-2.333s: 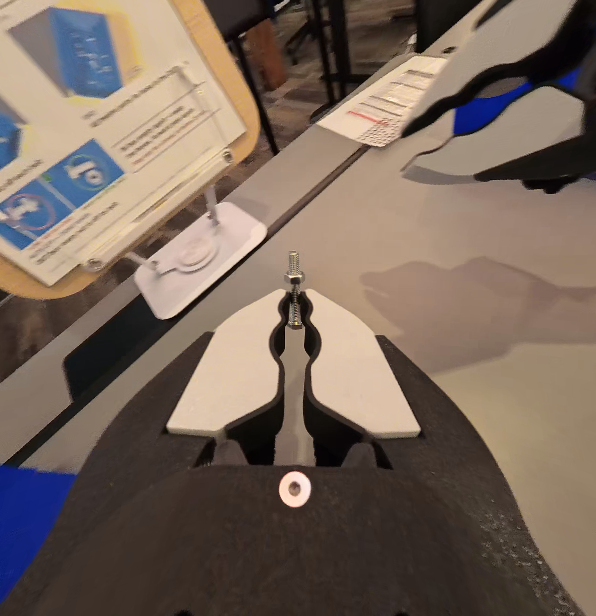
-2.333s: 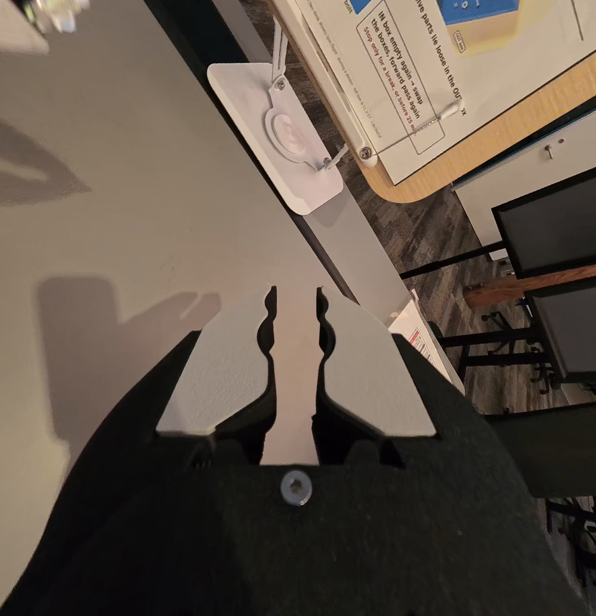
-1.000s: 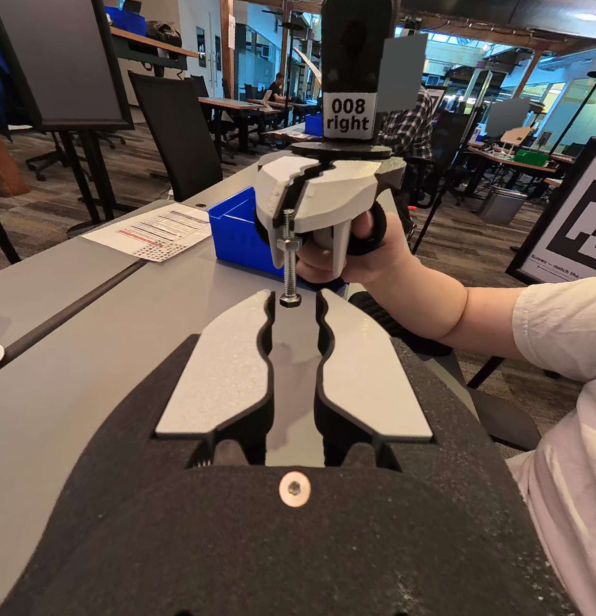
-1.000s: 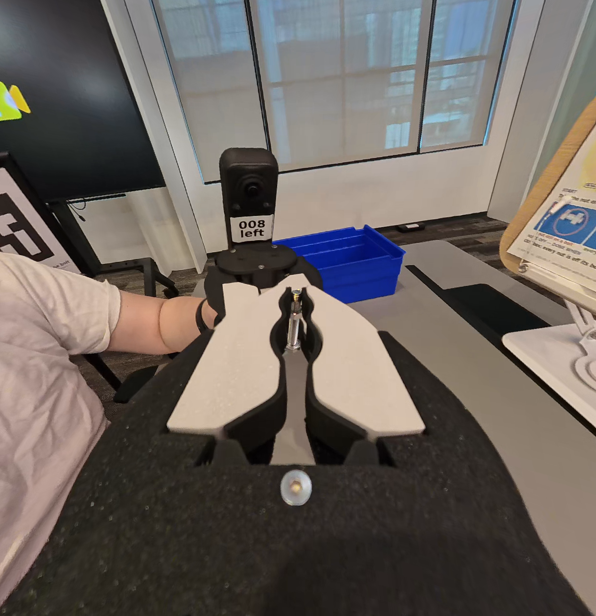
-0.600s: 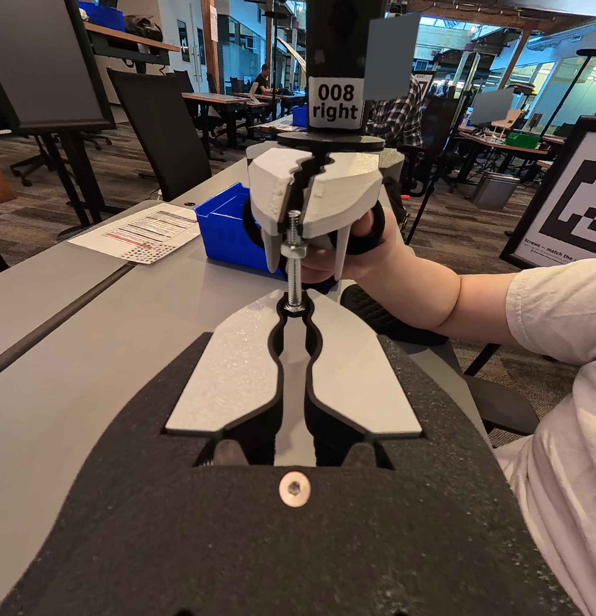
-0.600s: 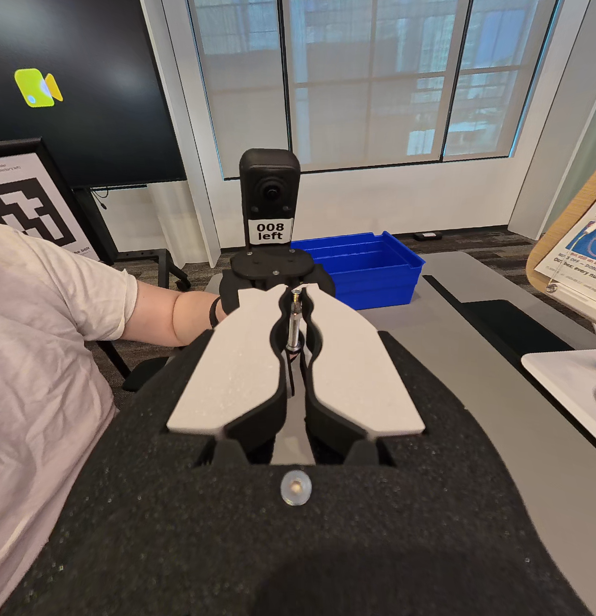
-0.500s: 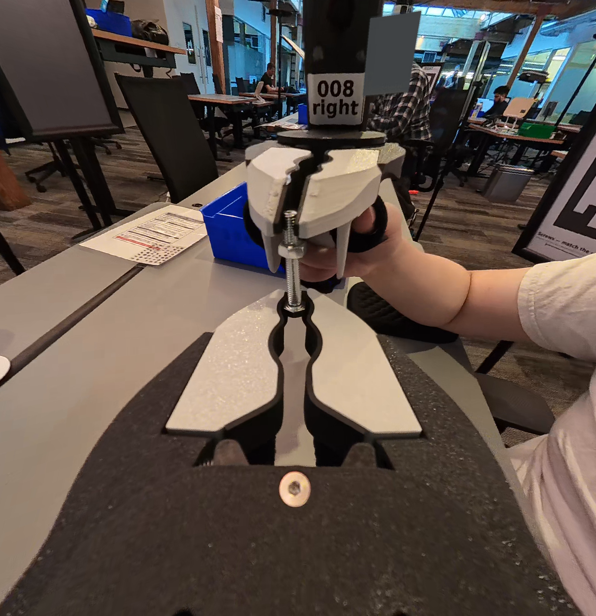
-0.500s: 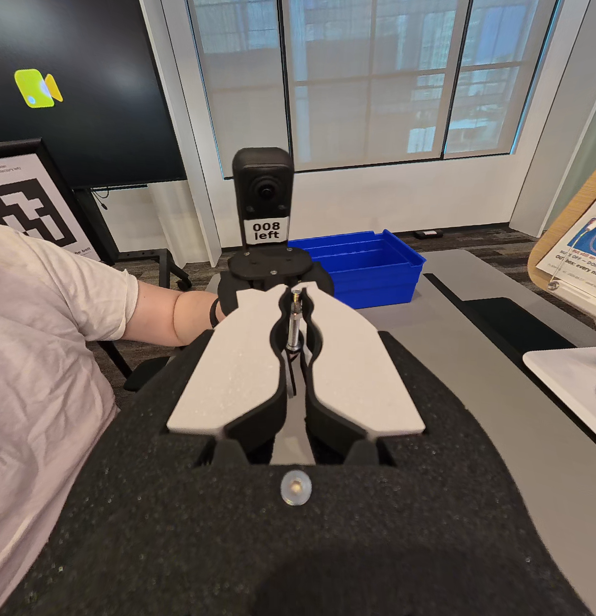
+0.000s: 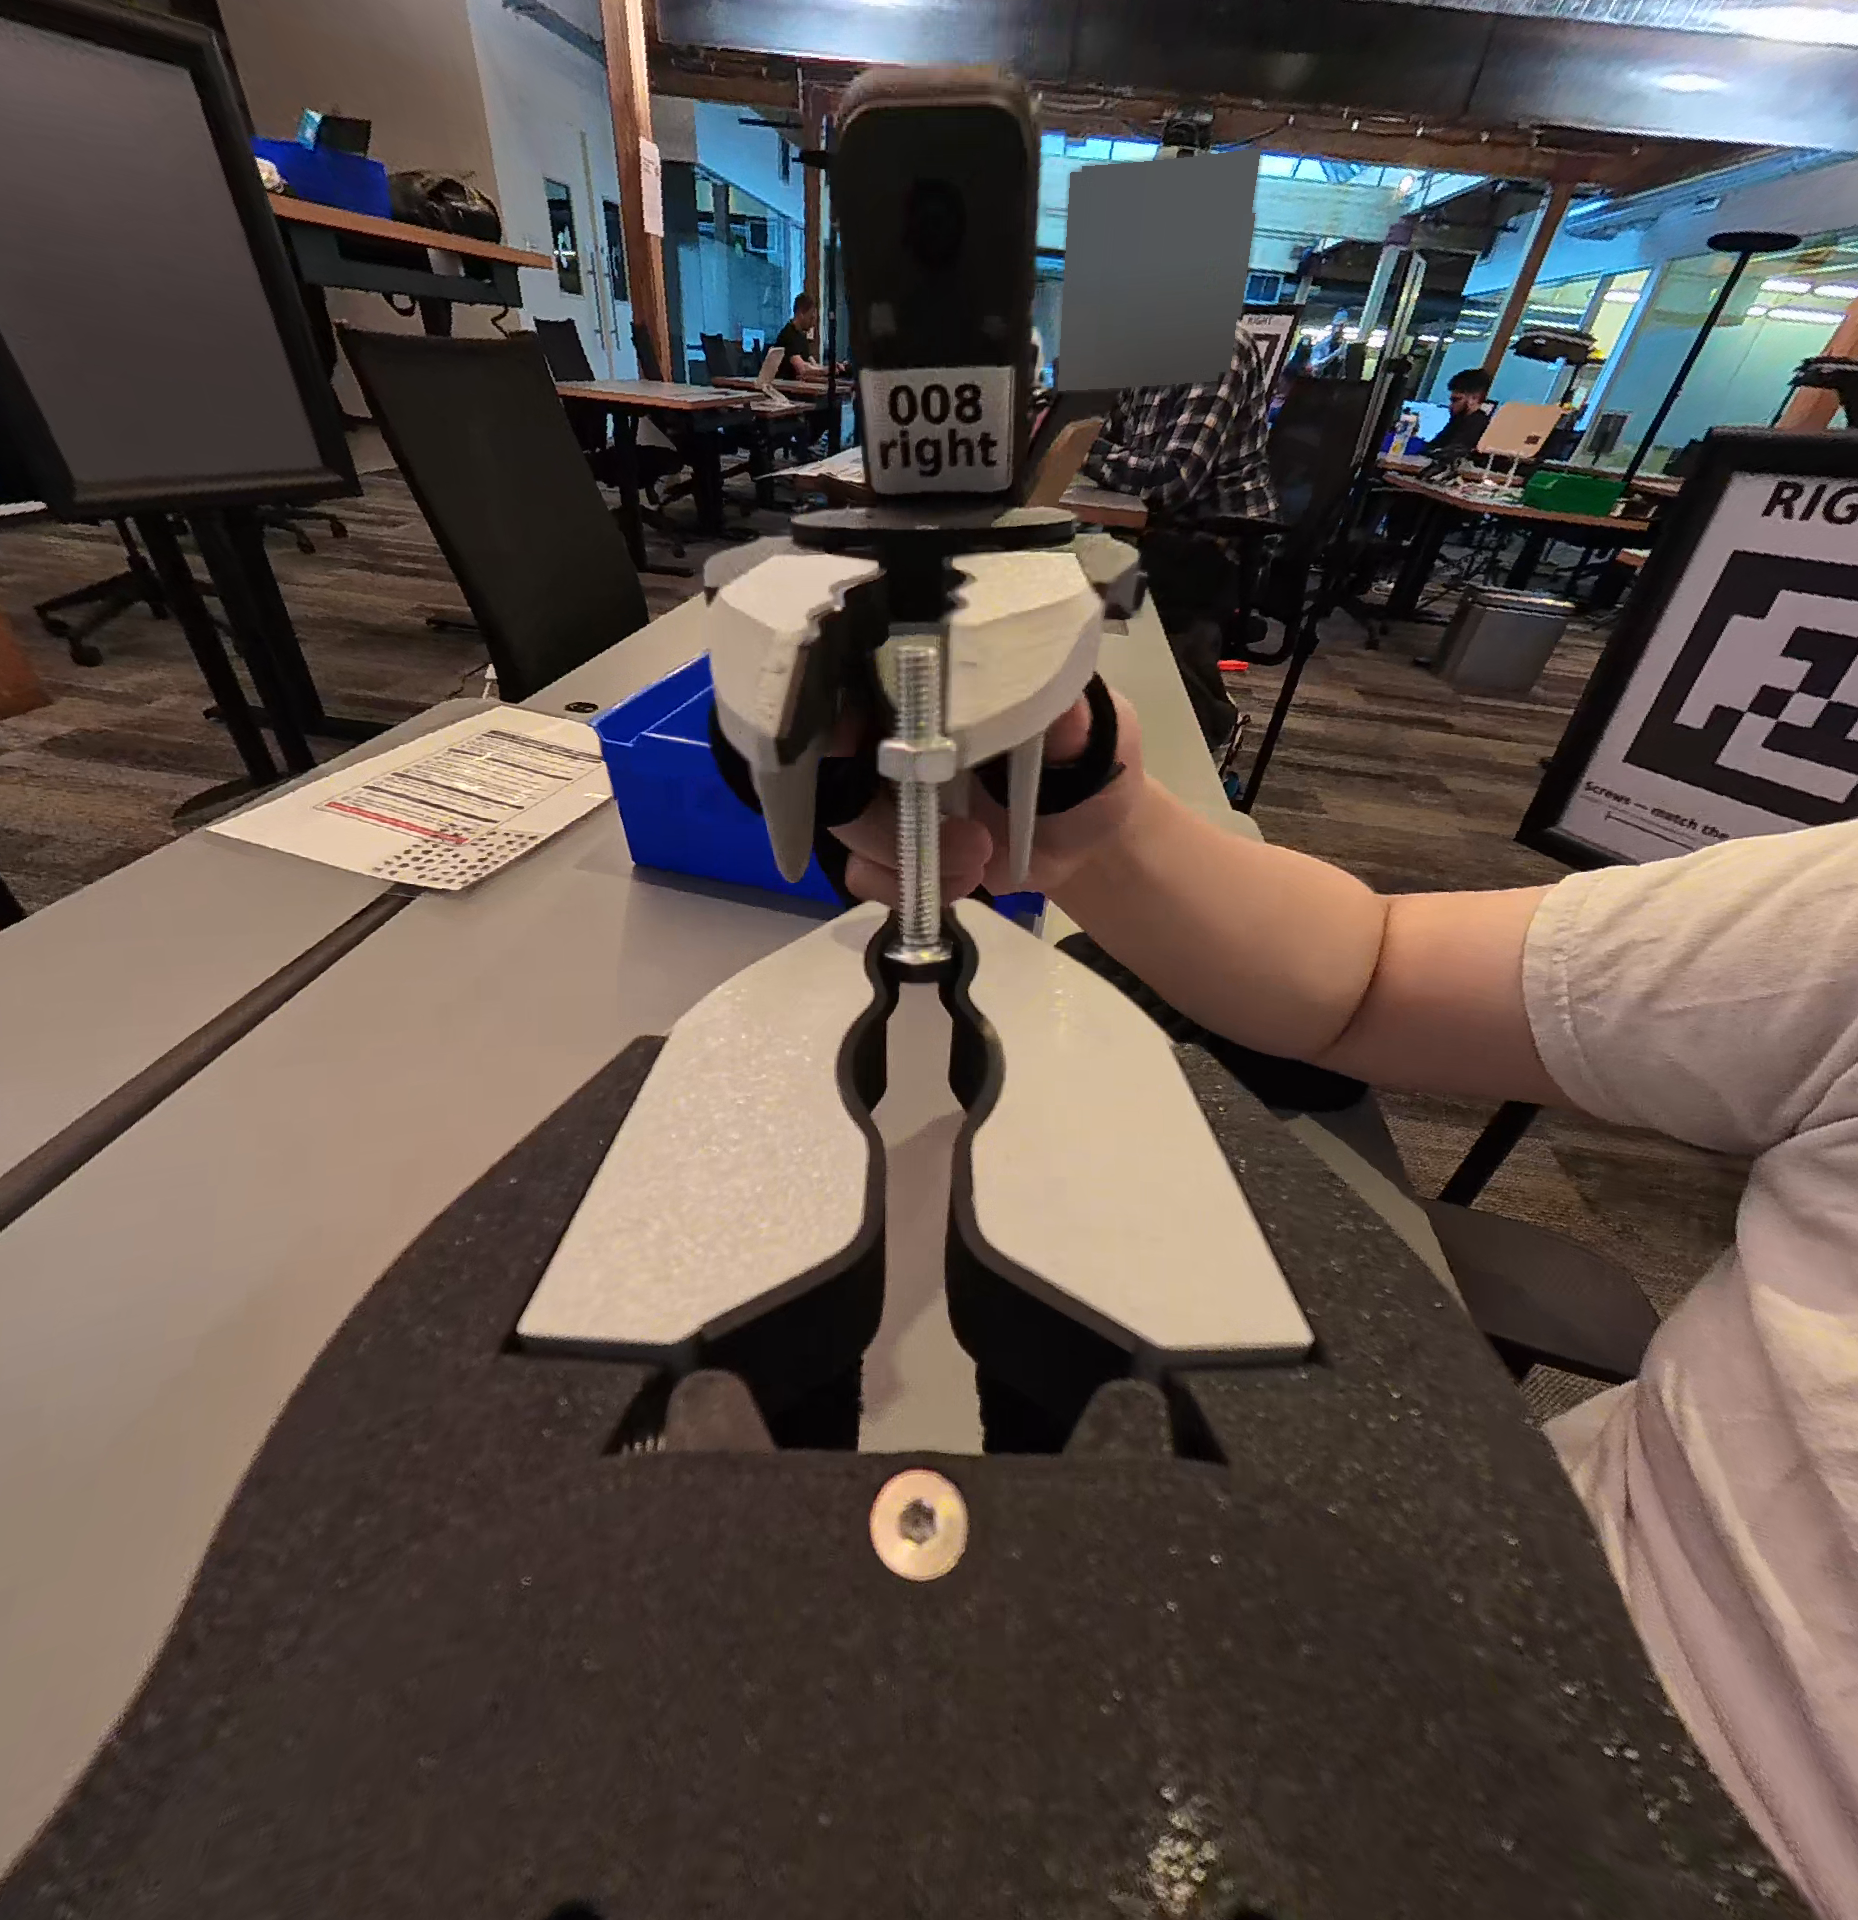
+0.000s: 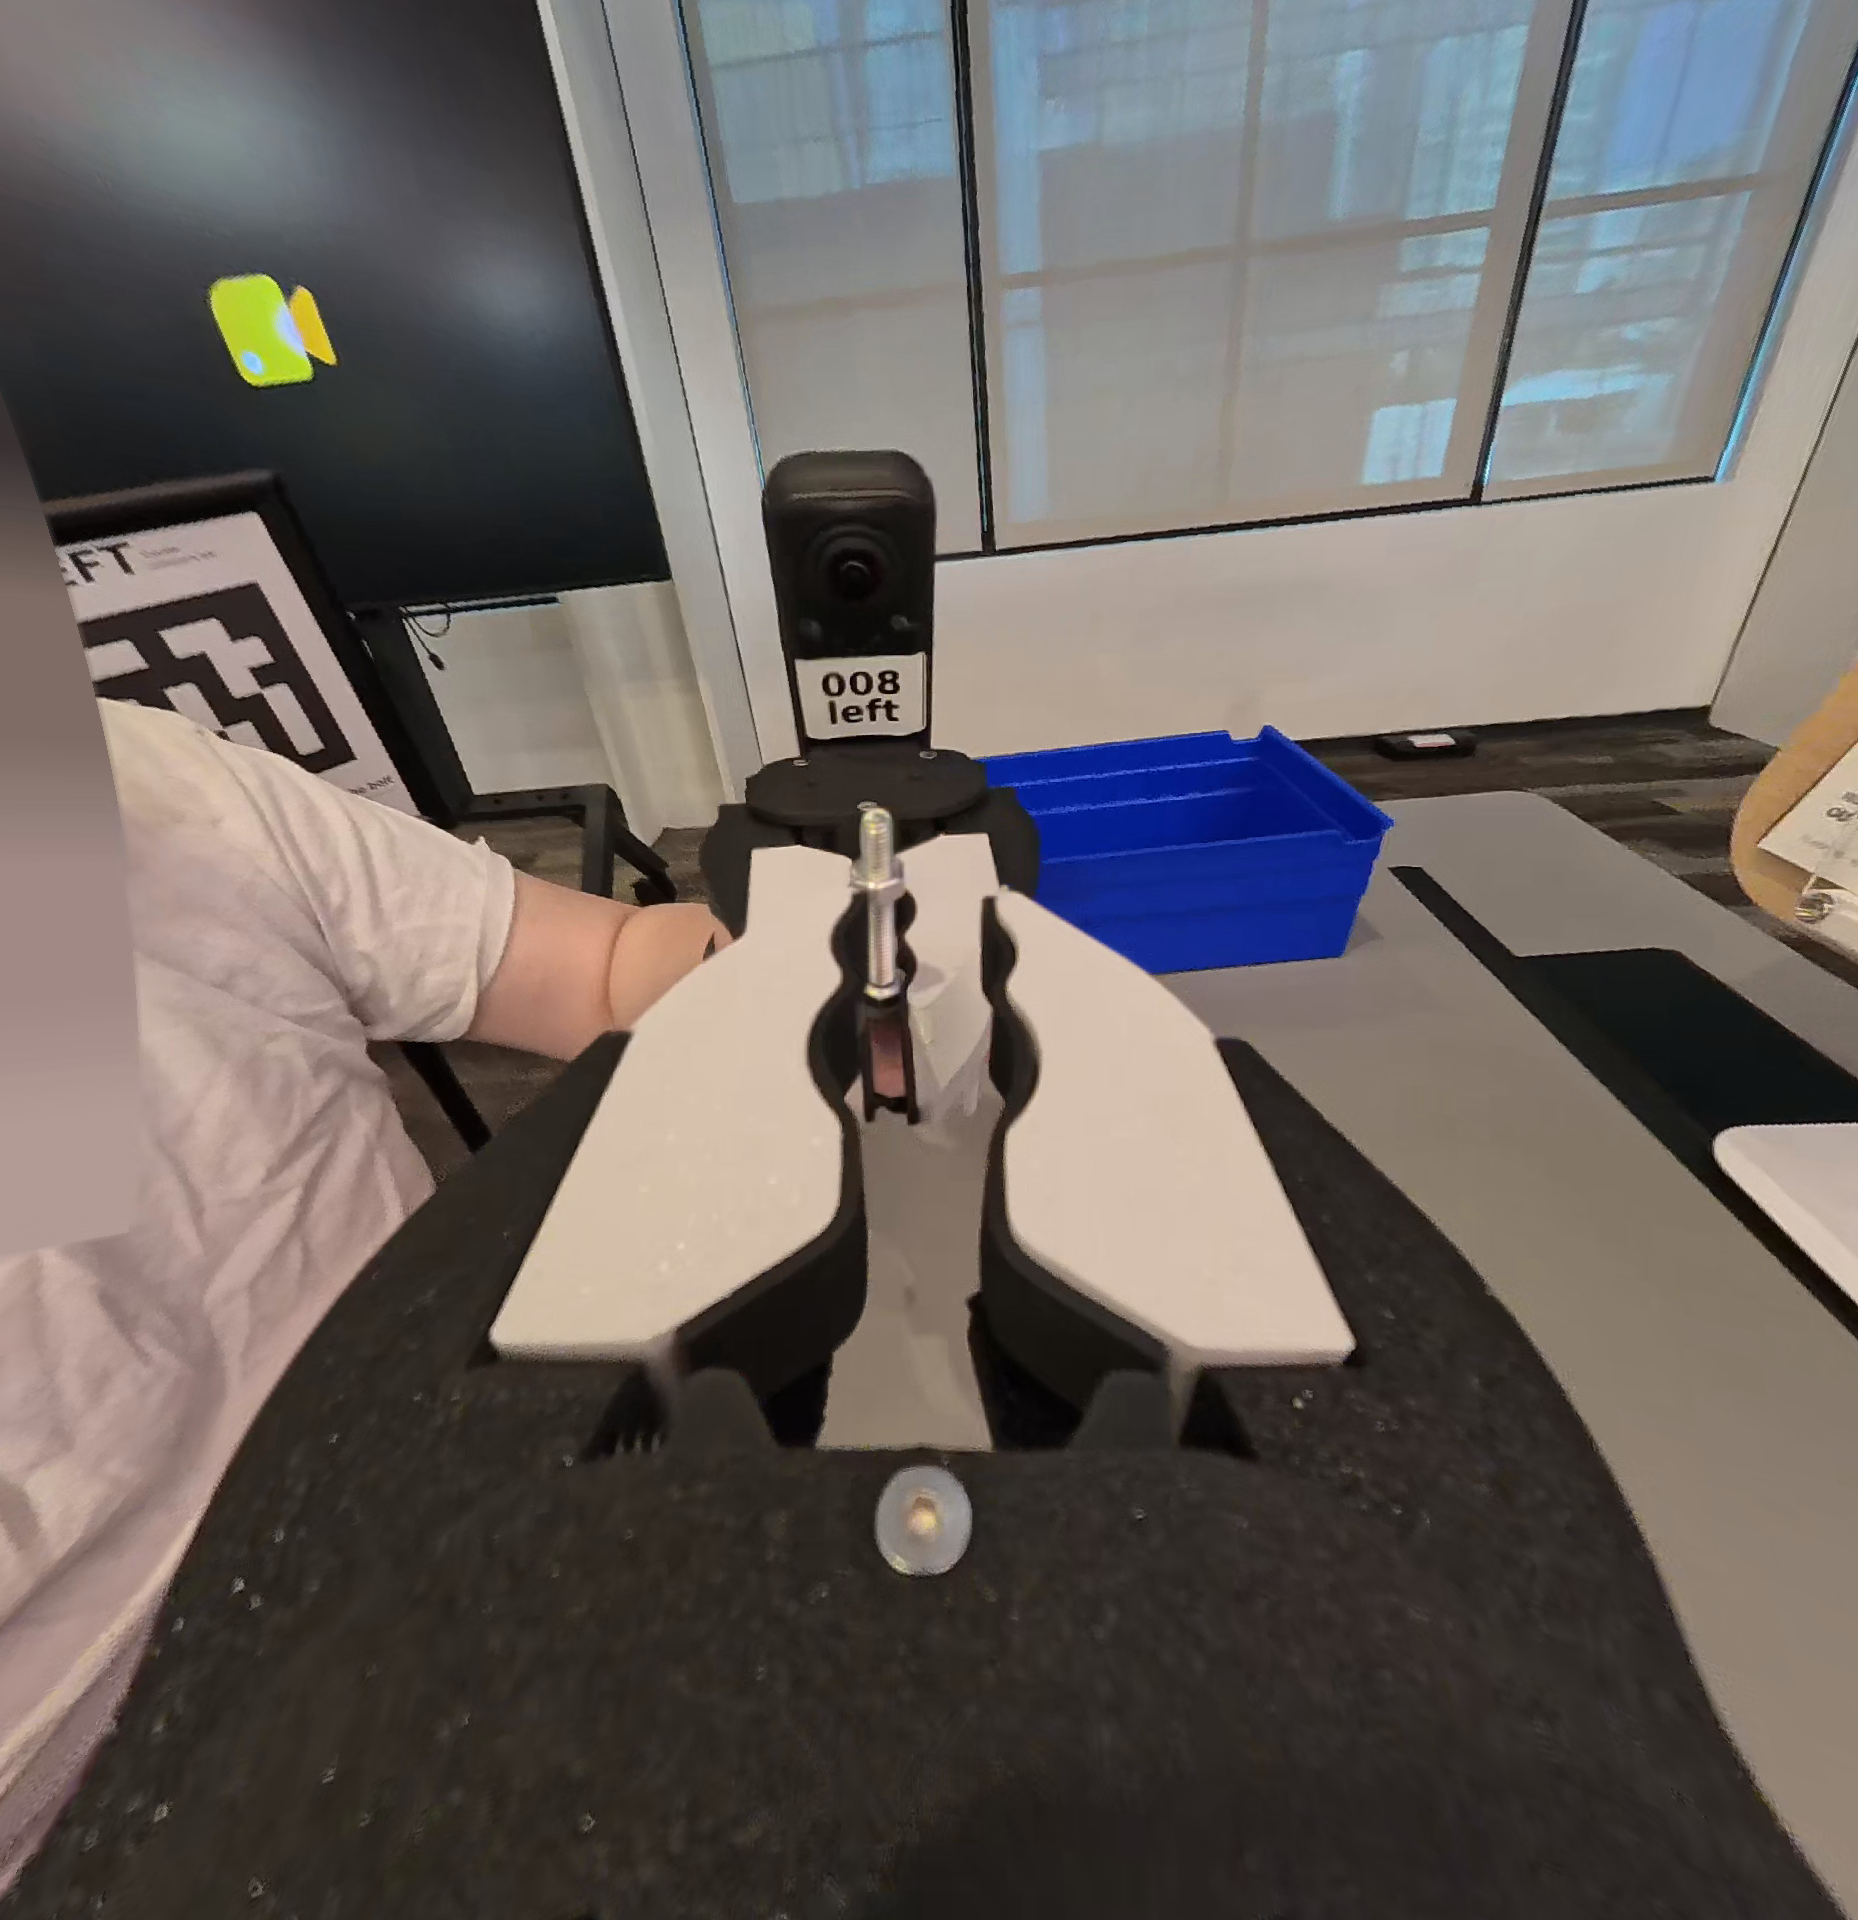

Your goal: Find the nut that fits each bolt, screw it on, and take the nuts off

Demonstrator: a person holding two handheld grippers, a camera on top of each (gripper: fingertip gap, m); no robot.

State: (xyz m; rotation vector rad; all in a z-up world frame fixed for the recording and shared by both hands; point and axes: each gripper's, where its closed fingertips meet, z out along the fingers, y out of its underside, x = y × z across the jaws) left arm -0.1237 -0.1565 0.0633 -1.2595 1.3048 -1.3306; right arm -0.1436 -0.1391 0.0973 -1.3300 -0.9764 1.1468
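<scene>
Our left gripper [image 9: 917, 940] is clamped on the head end of the bolt [image 9: 917, 805], whose threaded shaft stands straight out past the fingertips. A hex nut [image 9: 917, 761] sits partway along that shaft, well clear of the head. Directly ahead, our right gripper [image 10: 912, 940] faces the left one with its fingers spread; they straddle the bolt without touching it, so it grips nothing. In the right wrist view the bolt rises between those parted fingers, the nut [image 10: 875, 883] near its free tip. Beyond and slightly to the left of the right gripper we see a blue bin [image 9: 660, 795] on the grey table [image 9: 281, 1039], and farther left a printed sheet [image 9: 426, 795] lies flat.
</scene>
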